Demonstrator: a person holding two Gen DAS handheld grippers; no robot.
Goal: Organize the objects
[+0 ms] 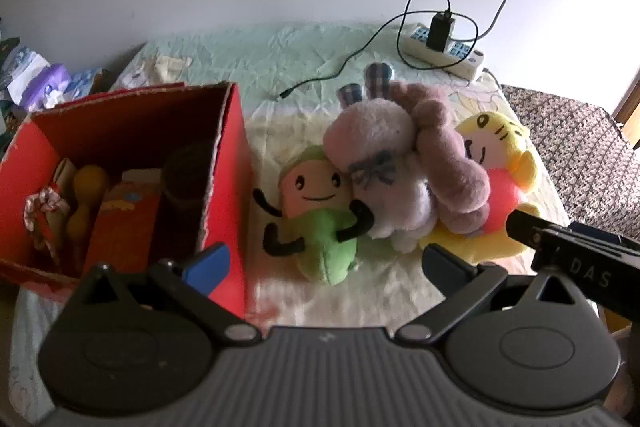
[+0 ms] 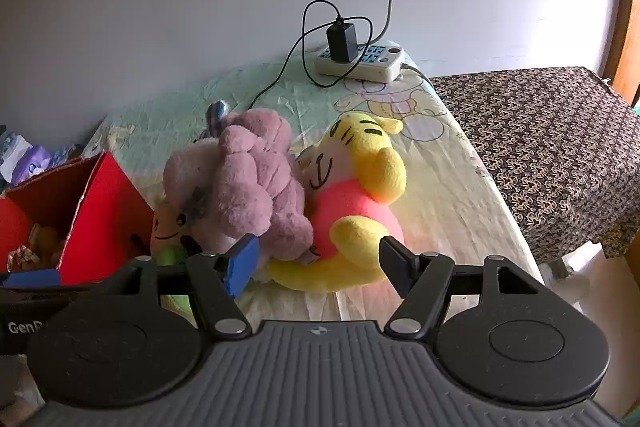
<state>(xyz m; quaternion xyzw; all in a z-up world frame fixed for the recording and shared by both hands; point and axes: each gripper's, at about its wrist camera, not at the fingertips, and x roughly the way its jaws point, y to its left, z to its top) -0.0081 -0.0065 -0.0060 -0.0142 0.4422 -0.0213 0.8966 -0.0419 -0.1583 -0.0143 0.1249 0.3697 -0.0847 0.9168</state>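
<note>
A pile of plush toys lies on the pale green sheet [image 1: 280, 59]. It holds a green smiling plush [image 1: 316, 211], a white plush [image 1: 380, 163] with plaid ears, a mauve plush [image 2: 248, 183] and a yellow tiger plush [image 2: 360, 195] with a pink belly. To the left stands a red cardboard box [image 1: 228, 187] with several items inside. My left gripper [image 1: 326, 263] is open wide, low in front of the green plush and beside the box wall. My right gripper [image 2: 320, 263] is open, its fingers either side of the tiger's lower body; I see no pad pressing.
A white power strip [image 2: 360, 63] with a black charger and a looped cable lies at the back of the sheet. A brown patterned cloth [image 2: 552, 147] covers the surface to the right. Tissue packs [image 1: 44, 83] lie behind the box at the far left.
</note>
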